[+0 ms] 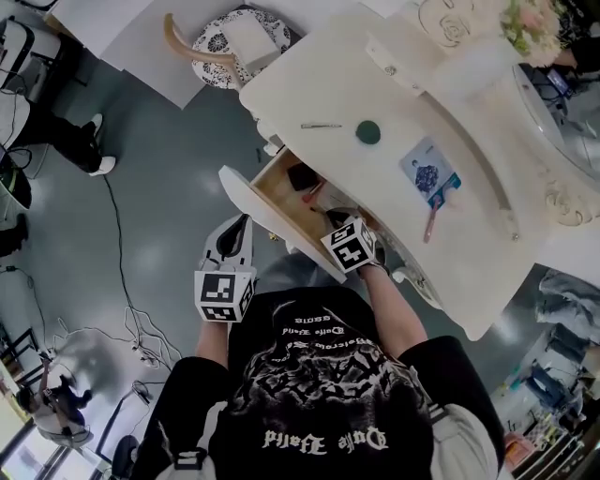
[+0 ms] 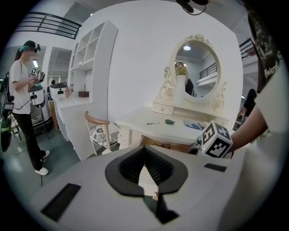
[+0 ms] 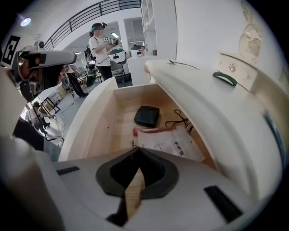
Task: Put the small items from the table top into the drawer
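The white dressing table (image 1: 487,272) has its wooden drawer (image 1: 274,192) pulled open. On the top lie a thin metal clip (image 1: 322,125), a green round item (image 1: 368,132), a blue printed packet (image 1: 429,175) and a pink stick (image 1: 432,221). Inside the drawer I see a black box (image 3: 146,116), a pink item (image 3: 153,130), a white packet (image 3: 174,145) and a black cord (image 3: 179,121). My right gripper (image 3: 139,151) is shut and empty, pointing down into the drawer's near end. My left gripper (image 1: 244,223) hangs shut and empty in front of the drawer front.
A chair with a patterned cushion (image 1: 234,42) stands left of the table. An oval mirror (image 2: 196,67) and flowers (image 1: 530,23) are at the table's back. Another person (image 2: 25,103) stands across the room. Cables (image 1: 141,342) lie on the grey floor.
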Demonstrator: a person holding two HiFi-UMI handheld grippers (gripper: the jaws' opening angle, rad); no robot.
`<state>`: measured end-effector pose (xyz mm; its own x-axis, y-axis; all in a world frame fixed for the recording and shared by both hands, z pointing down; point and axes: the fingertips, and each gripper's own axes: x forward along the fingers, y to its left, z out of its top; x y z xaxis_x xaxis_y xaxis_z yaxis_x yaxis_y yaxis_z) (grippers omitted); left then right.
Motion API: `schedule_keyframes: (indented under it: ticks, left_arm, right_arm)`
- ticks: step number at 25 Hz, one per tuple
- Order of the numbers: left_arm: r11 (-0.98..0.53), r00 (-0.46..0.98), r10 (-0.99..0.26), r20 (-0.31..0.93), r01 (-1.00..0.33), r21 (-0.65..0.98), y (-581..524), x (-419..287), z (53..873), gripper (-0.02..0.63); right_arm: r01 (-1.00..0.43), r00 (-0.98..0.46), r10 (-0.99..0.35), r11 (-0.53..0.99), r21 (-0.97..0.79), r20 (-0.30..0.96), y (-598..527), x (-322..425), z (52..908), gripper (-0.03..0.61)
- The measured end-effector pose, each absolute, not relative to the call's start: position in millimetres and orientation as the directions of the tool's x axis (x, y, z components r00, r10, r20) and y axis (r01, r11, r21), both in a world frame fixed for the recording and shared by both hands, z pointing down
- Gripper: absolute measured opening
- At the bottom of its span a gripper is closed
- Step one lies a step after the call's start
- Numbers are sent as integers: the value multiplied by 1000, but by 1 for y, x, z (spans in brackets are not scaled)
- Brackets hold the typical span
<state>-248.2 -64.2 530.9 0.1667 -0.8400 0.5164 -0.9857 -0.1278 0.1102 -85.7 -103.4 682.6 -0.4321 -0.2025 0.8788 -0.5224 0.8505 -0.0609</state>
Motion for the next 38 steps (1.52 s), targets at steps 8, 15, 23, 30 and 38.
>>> schedule_keyframes:
  ticks: [8, 15, 23, 30, 38]
  left_arm:
    - [-133, 166, -834, 526, -986, 102, -59, -245, 532, 17]
    - [-121, 159, -845, 510, -987, 106, -55, -249, 531, 17]
    - [-127, 163, -846, 508, -986, 104, -59, -246, 532, 17]
    - [-164, 209, -848, 487, -977, 135, -68, -227, 529, 17]
    - [-224, 277, -835, 476, -960, 166, -73, -199, 529, 17]
  right_arm:
    - [-536, -443, -217, 842, -63, 870, -102, -86, 686, 9]
    - [-549, -478, -125, 815, -185, 870, -93, -96, 695, 11]
    - [-575, -500, -131, 790, -215, 856, -90, -94, 683, 12]
    - [-577, -552, -219, 797, -178, 804, -84, -92, 643, 12]
    - [-603, -596, -334, 786, -133, 730, -91, -82, 597, 12]
